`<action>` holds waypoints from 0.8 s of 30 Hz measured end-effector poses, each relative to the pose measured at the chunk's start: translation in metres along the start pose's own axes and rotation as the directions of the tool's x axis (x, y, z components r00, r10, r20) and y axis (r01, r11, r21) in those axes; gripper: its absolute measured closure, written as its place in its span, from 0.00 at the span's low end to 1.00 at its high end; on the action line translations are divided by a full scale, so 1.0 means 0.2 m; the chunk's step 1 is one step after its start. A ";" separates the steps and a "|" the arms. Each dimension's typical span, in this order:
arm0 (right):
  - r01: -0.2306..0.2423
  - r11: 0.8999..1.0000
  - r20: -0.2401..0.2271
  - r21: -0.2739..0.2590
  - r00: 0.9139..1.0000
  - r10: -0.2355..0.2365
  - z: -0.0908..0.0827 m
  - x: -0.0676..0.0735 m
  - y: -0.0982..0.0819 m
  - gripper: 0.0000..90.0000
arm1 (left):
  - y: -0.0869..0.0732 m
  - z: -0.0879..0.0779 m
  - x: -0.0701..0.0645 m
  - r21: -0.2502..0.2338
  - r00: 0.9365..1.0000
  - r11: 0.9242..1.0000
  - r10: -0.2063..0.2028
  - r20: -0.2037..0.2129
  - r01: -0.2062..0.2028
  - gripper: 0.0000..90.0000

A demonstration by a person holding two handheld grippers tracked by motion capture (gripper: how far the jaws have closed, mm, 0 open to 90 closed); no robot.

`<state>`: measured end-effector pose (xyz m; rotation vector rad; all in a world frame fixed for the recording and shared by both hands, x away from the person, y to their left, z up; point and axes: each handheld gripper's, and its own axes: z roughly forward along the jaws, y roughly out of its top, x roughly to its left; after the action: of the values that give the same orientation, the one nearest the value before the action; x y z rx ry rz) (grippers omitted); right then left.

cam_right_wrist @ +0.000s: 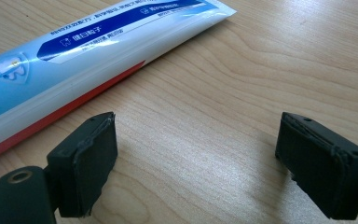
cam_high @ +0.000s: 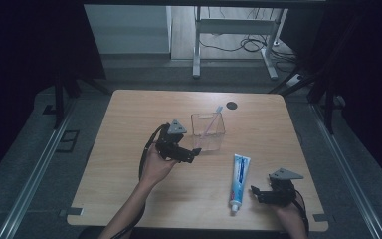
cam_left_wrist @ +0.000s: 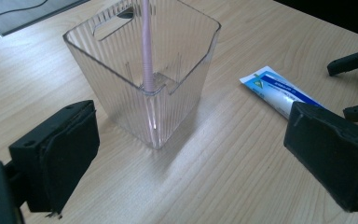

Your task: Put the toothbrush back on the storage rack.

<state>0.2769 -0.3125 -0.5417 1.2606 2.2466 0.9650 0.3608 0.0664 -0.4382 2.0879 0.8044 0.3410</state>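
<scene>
while high view hides toothpaste (cam_right_wrist: 74,51) print, right gripper (cam_right_wrist: 196,163) view reads it; left gripper (cam_left_wrist: 191,168) jaws spread, right's too

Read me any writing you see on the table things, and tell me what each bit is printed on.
toothpaste tube: white characters in a dark blue band along its side, too small and blurred to quote; a small tooth picture sits beside them.
toothpaste tube in the left gripper view: a line of print on the blue stripe, too small to read.
clear ribbed cup: no writing.
pink toothbrush: no writing.
</scene>
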 end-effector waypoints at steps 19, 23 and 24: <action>0.001 1.000 0.000 -0.002 1.000 -0.001 0.00 0.00 0.00 0.14 | -0.16 -0.07 0.00 -0.010 1.000 1.000 -0.002 -0.019 0.002 0.04; 0.000 1.000 0.000 0.000 1.000 0.000 0.00 0.00 0.00 0.14 | -0.19 -0.09 -0.01 -0.011 1.000 1.000 -0.007 -0.021 0.007 0.05; -0.001 1.000 0.000 -0.001 1.000 0.001 0.00 0.00 0.00 0.14 | -0.21 -0.09 -0.01 -0.014 1.000 1.000 -0.015 -0.021 0.015 0.05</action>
<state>0.2769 -0.3125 -0.5417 1.2615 2.2454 0.9658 0.3329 0.0946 -0.4613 2.0674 0.8272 0.3601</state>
